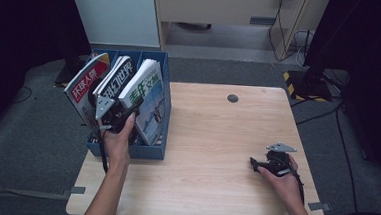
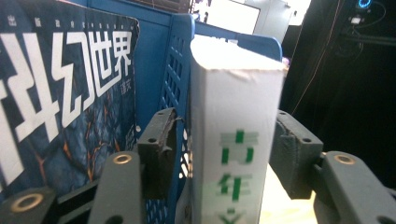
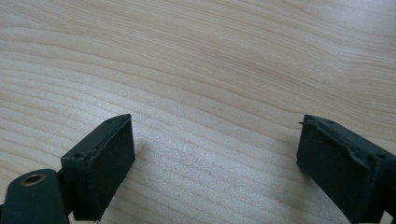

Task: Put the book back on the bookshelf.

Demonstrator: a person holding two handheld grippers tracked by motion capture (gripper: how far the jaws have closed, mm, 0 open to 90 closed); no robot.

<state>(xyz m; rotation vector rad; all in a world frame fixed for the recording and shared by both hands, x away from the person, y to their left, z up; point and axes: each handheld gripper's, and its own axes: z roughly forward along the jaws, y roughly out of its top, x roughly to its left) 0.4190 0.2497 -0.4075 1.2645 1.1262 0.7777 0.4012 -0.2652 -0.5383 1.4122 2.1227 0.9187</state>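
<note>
The white magazine with green letters (image 2: 233, 140) is stood in the right slot of the blue file rack (image 1: 151, 150), which is set at the left edge of the counter (image 1: 211, 149), near its front left corner. The left gripper (image 1: 120, 114) is placed around the spine of this magazine, with one finger on each side; the right finger (image 2: 292, 158) looks pressed on the spine, but a blue rack wall is caught between the left finger (image 2: 159, 149) and the paper, so it cannot be told if the magazine is truly held. If the wall is squeezed too, the whole rack may be dragged or tipped when the magazine is pulled. The dark magazine (image 2: 70, 93) beside it could be knocked over. The right gripper (image 1: 265, 164) is rested near the front right corner of the counter with its fingers wide apart and nothing between them, so the rack is not steadied
</note>
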